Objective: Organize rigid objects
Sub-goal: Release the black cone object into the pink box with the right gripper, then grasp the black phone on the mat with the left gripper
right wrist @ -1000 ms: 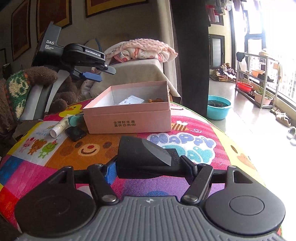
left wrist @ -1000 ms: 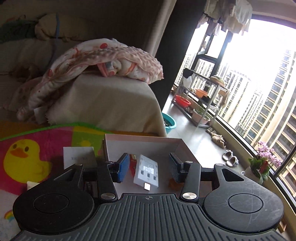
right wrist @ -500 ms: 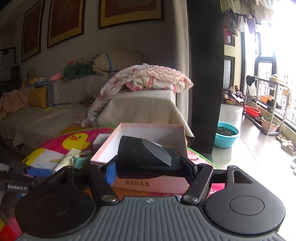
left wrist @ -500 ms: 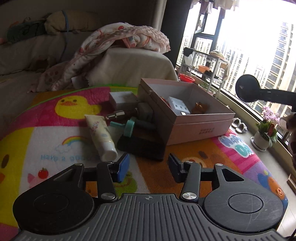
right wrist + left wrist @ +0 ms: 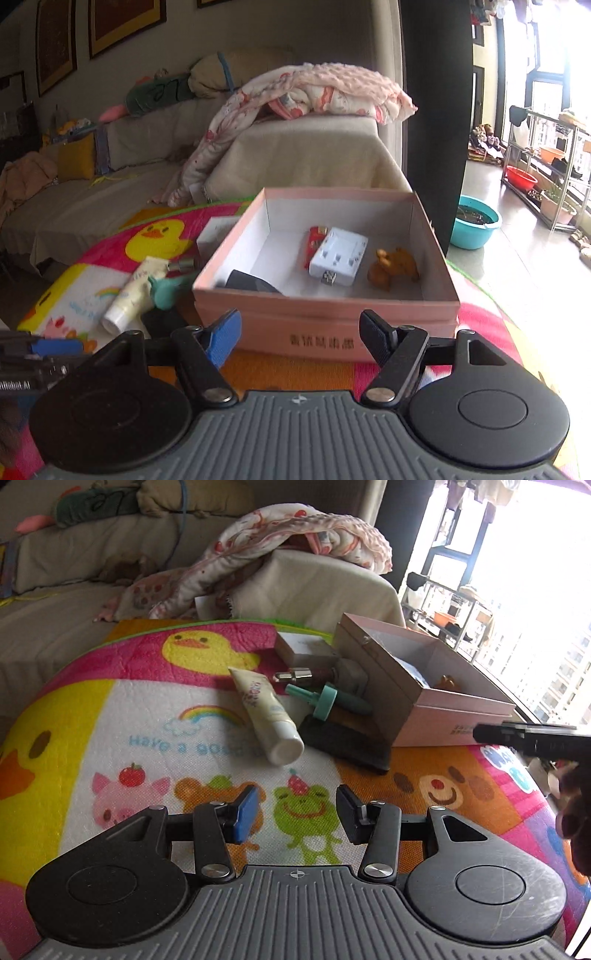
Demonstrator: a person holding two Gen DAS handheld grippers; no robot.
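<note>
An open pink box (image 5: 325,325) stands on the cartoon mat. Inside lie a black wedge-shaped object (image 5: 251,282), a white adapter (image 5: 338,256), a red item (image 5: 316,240) and a brown figurine (image 5: 393,267). My right gripper (image 5: 299,332) is open and empty just in front of the box. My left gripper (image 5: 295,812) is open and empty above the mat. Ahead of it lie a cream tube (image 5: 266,716), a teal bottle (image 5: 328,701), a dark flat object (image 5: 347,738), a silver-capped item (image 5: 299,675) and a white box (image 5: 306,650), left of the pink box (image 5: 424,686).
A sofa with a pink blanket (image 5: 314,96) stands behind the mat. A teal basin (image 5: 474,221) and a shelf rack (image 5: 546,162) stand on the floor to the right. The right gripper's body (image 5: 532,738) shows at the right edge of the left wrist view.
My right gripper has opened and let the black wedge-shaped object go; it now lies inside the pink box. My left gripper has drawn back from the box and lower over the mat.
</note>
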